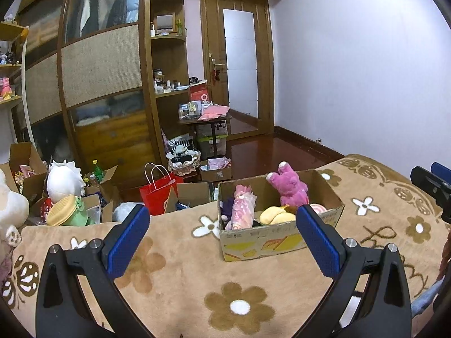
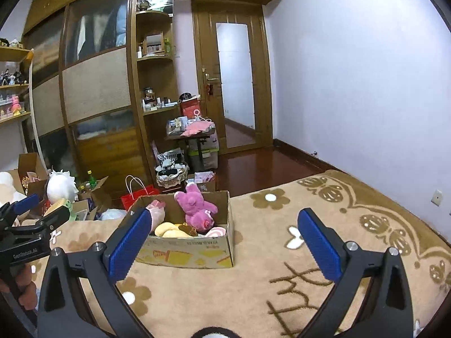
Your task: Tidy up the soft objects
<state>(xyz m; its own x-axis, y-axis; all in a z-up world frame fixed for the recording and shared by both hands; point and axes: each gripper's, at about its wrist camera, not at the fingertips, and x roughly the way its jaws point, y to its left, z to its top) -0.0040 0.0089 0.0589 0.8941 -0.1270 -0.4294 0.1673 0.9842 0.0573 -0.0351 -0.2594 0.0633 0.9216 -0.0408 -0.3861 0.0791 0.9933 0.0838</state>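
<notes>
Two grippers, both spread wide with nothing in them, hover over the flowery blanket [image 1: 174, 270]. Going left to right: the left gripper [image 1: 222, 236], the cardboard box [image 1: 265, 242] of plushies on the bed, the right gripper [image 2: 222, 239]. The pink bear [image 2: 197, 208] looks light and squishy, so I'd pinch its fat body, not a limb. The left view shows a pink doll [image 1: 242, 208] full length; the right view mostly hides it but catches the left gripper from outside.

Cardboard box [image 1: 262, 239] on flowered tan blanket [image 1: 180, 276]
</notes>
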